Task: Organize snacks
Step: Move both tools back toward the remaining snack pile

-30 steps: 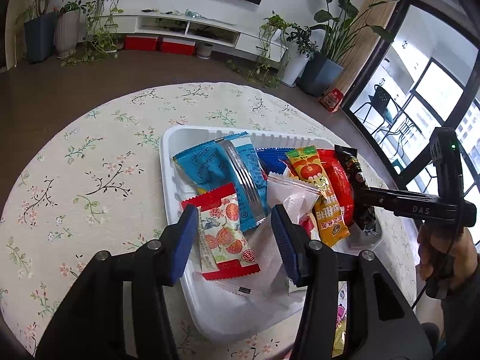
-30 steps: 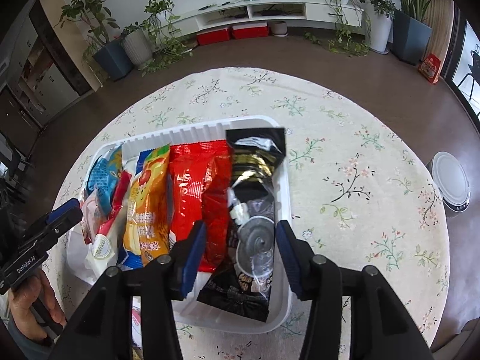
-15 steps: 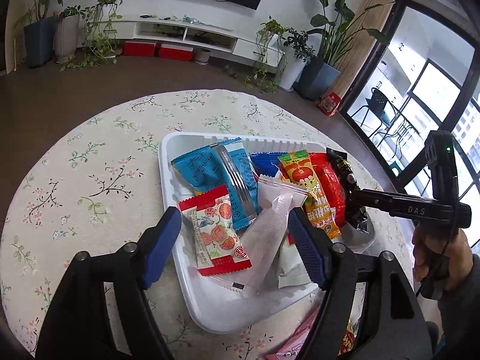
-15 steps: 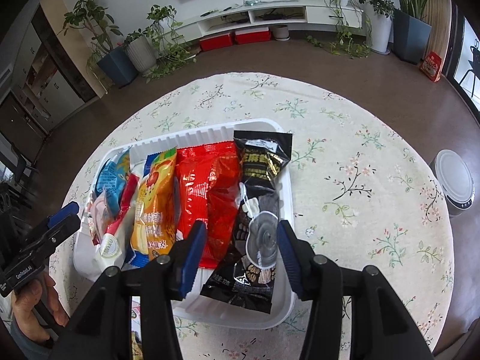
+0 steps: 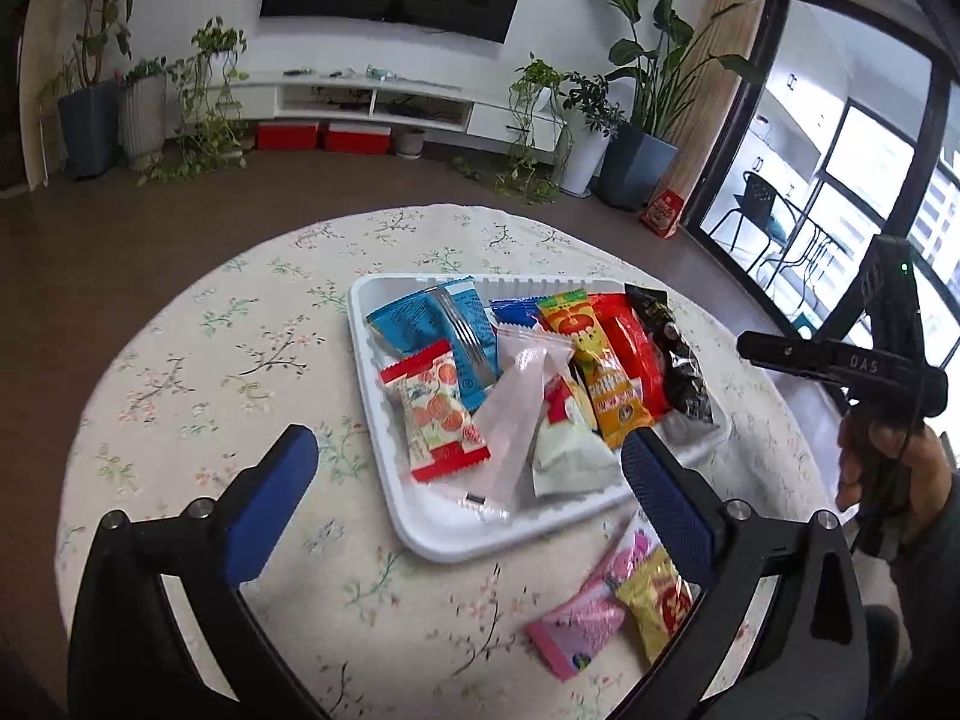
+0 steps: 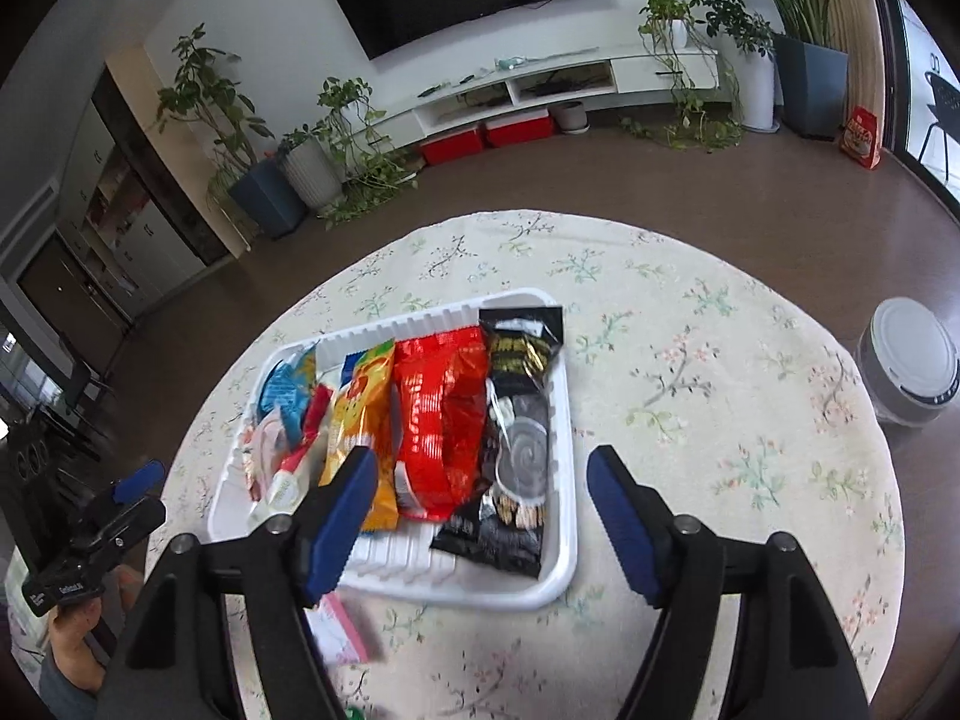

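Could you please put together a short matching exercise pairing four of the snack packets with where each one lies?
Things:
1. black packet
2. pink packet
3. blue packet
4. red packet

Places:
A. on the tablecloth, outside the white tray
B. in the tray, against its right wall in the right wrist view
C. in the tray, between the orange packet and the black one
D. in the tray's far left corner in the left wrist view

Pairs: 1-B, 2-A, 3-D, 4-C
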Motion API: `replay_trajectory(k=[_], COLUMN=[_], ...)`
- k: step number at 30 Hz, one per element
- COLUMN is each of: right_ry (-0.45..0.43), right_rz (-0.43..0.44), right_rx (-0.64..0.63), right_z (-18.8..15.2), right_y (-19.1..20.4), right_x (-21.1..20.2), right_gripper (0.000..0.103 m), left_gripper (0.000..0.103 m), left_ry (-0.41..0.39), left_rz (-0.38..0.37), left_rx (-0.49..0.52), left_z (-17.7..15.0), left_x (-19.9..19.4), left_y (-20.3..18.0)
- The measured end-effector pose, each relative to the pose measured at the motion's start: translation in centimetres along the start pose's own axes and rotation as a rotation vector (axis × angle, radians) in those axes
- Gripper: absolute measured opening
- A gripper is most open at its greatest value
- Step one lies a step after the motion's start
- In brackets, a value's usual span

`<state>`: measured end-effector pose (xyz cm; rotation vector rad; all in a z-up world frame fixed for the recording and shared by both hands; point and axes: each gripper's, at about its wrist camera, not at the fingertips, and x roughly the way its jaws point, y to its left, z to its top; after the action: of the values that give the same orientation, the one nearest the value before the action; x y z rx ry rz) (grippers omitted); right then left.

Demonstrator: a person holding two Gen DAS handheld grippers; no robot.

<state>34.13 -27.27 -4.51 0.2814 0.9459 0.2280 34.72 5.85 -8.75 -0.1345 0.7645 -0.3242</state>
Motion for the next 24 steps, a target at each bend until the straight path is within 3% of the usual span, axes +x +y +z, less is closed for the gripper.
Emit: replay_trajectory(k=[4,9,16,18,24], right_ry=[-0.006,0.005,0.014,0.022,0.041], right_rz=[0.019,0.046,0.049,0.037,0.013], right_rx=[0.029,0.077,0.113,0.069,-0.01], right_z=[-2.2,-6.8,-13.1,-14.4,-16.2], right_y=[-0.9,-1.1,0.4,1.6,3.3], right_x=[-1.9,-3.9,-5.8,-6.0,-6.0], right_gripper=[0.076,0.076,0.076,0.076,0.075], left_gripper=[0.103,0.103,0.103,0.103,0.103], left_ry=[-0.045,-0.055,0.085,0.12,0.127], left_rz=[0.022,0.041,0.021,0.011,-0.024], left_rx=[0.074,0.065,-0.121,-0.125,-0.041], left_z=[-2.2,-6.2,-10.7,-11.3,-11.2], left_x=[-3.2,-6.4,-6.8,-6.3,-6.4], left_y=[-1.7,-3.6,-5.1,-5.9,-8.6])
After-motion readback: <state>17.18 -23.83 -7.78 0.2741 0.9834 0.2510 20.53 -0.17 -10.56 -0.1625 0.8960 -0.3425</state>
